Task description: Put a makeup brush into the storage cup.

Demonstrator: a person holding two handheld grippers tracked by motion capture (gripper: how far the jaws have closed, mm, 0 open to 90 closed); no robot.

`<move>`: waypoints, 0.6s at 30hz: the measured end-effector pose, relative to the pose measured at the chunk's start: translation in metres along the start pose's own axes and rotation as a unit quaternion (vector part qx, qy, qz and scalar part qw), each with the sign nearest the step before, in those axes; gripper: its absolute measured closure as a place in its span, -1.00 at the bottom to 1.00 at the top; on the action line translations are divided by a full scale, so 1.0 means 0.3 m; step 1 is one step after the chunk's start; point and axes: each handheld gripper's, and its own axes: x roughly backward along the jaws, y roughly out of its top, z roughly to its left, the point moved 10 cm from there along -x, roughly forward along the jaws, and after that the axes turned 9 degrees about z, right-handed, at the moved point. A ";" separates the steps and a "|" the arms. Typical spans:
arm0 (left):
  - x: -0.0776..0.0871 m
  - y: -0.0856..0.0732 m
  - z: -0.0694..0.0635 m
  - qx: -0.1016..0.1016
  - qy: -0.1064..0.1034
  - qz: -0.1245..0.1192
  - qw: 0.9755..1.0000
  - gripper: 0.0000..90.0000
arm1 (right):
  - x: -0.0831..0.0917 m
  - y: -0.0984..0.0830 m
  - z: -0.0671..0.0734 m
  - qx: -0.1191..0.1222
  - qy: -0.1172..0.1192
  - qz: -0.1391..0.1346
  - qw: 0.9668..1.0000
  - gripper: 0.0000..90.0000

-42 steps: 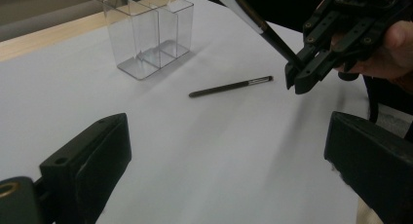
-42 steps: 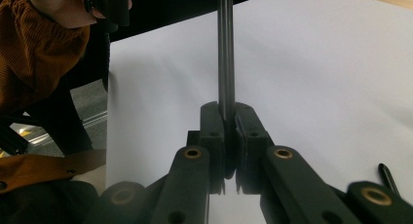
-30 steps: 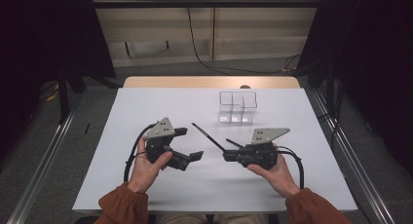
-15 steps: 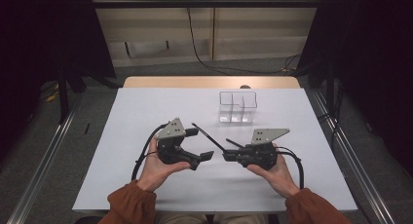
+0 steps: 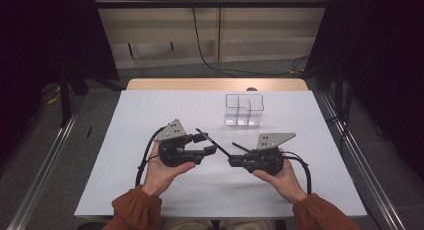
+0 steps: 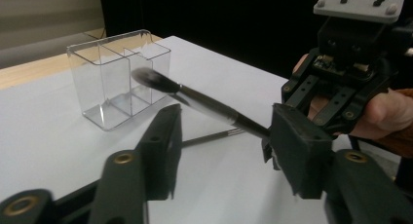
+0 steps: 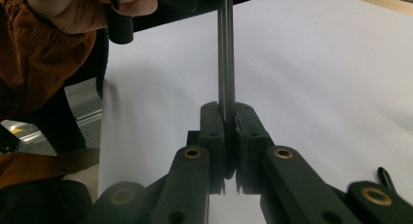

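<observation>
A white-topped table [image 5: 150, 120] with a bare wooden strip along its far edge stood in a dim room, dark curtains at both sides. Toward the far right of the top sat a clear plastic organiser box with upright dividers [image 5: 243, 110], nothing visible inside it. The right gripper [image 7: 230, 124] had its black jaws clamped on the handle of a slim dark-handled makeup brush with a soft grey tip [image 6: 195, 100], which slanted up above the table toward the left gripper [image 6: 224, 141]. That gripper's jaws stood apart, and in its own view the brush shaft passed between them, close to one jaw. A second thin dark stick [image 6: 209, 136] lay flat on the table beyond.
</observation>
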 end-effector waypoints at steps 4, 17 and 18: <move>0.007 0.009 -0.002 0.009 -0.004 -0.011 1.000 0.22 | -0.005 -0.003 0.004 0.002 0.002 0.003 1.000 0.88; 0.024 0.039 -0.021 0.023 -0.033 -0.029 0.999 0.41 | -0.012 -0.006 0.014 0.014 0.006 0.008 1.000 0.88; 0.024 0.039 -0.022 0.021 -0.033 -0.028 0.999 0.45 | -0.013 -0.006 0.015 0.015 0.005 0.009 1.000 0.88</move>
